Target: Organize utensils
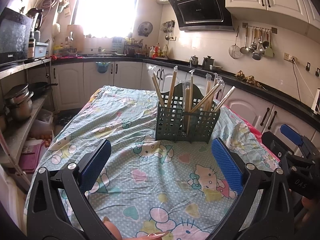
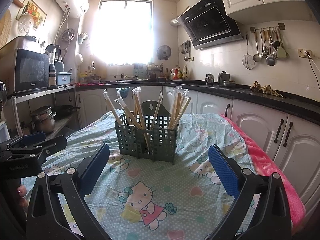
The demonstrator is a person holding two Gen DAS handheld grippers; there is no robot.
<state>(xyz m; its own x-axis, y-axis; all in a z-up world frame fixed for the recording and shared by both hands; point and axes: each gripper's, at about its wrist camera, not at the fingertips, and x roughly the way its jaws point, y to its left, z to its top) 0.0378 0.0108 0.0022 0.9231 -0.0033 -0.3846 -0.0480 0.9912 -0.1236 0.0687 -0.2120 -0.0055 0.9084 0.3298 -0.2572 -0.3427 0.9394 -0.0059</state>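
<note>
Chopsticks (image 1: 172,89), wrapped in clear sleeves, all stand in the green lattice caddy (image 1: 186,120) on the cloth-covered bench (image 1: 128,124), towards its far middle. Nothing loose shows on the cloth around it, so by my reading the sorting is close to finished, or a regrouping between compartments is coming.

Left gripper (image 1: 161,161) hovers low over the near cloth, fingers (image 1: 227,165) spread wide, nothing between them. Right gripper (image 2: 159,165) is the same story: wide open, empty, pointed straight ahead.

Now the key relation. From the right wrist view the caddy sits dead ahead, centred between the fingers and just beyond their tips. From the left wrist view it lies ahead and a touch right of centre. Neither gripper touches it. The right one looks better lined up, though which is truly nearer I cannot tell.

The sticks run long axis up, fanning outward at the tops, leaning left and right. Any grab calls for a reach forward and up, closing across a shaft above the caddy rim.
</note>
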